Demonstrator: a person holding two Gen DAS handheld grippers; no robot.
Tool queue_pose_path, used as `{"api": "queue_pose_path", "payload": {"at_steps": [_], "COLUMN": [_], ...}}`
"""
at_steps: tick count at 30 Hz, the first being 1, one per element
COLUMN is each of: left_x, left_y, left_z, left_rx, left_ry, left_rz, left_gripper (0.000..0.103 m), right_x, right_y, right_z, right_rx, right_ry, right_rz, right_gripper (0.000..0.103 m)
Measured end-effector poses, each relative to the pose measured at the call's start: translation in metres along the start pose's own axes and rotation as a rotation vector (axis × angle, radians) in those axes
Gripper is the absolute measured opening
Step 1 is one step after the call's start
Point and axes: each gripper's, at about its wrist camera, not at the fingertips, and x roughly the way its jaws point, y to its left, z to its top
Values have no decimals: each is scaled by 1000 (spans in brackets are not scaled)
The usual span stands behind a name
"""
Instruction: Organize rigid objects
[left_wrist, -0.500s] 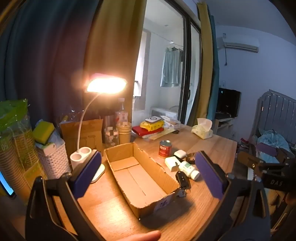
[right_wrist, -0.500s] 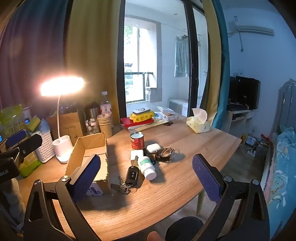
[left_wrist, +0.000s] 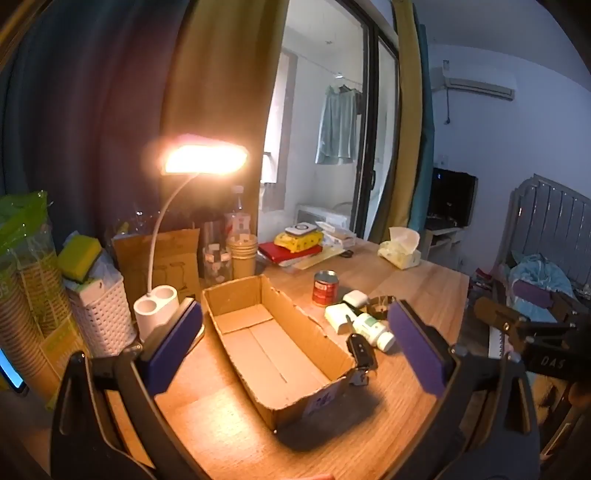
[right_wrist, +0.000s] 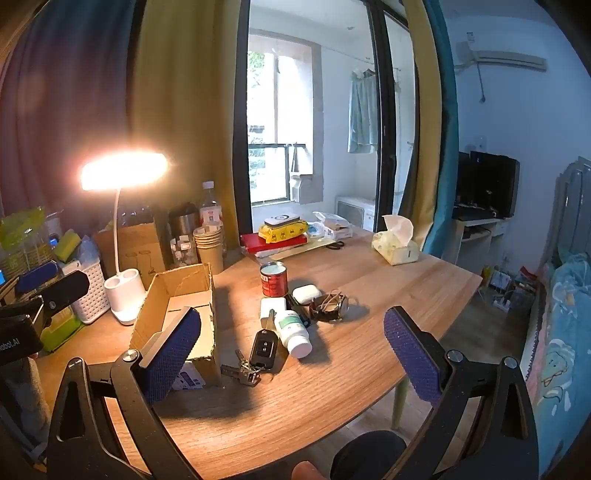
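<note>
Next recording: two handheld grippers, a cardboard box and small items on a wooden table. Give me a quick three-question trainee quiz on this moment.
1. True or false: the cardboard box already holds an item.
2. What lies nearest the box's right wall? A) car key B) tissue box C) red can
3. Is the white pill bottle standing or on its side?

Key: 1 false, it is empty, and the left gripper and right gripper are both open, holding nothing. 2 A. 3 On its side.

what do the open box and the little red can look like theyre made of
Open box: plain brown corrugated cardboard, matte, going by its ragged torn rim and folded bottom flaps. Red can: probably metal, judging by its shiny rim and top; the red wrap looks printed, paper or lacquer unclear.
</note>
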Motion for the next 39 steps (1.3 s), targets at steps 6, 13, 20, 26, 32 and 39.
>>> {"api": "queue_pose_path", "payload": {"at_steps": [6, 13, 20, 26, 32, 39], "left_x": [-1, -5, -5, -6, -8, -8], "left_y": [-2, -4, -5, -4, -5, -7], "left_z": [-2, -2, -2, -1, 2, 1], "left_rx": [-2, -2, -9, -10, -11, -11], "left_ry": [0, -10, -12, -8, -10, -8], "left_rz": [-2, -11, -9, -16, -21, -26], "left_gripper": [101, 101, 101, 101, 101, 101], "right_x": [-1, -2, -2, -2, -2, -2], "right_y": [0, 0, 0, -1, -1, 0], "right_z": [1, -1, -1, -1, -1, -1], "right_rx": [0, 5, 4, 5, 5, 4], "right_ry": [2, -1, -1, 0, 0, 2], "right_rz": [-2, 1, 1, 1, 1, 3], "right_gripper": [101, 101, 101, 101, 101, 101]}}
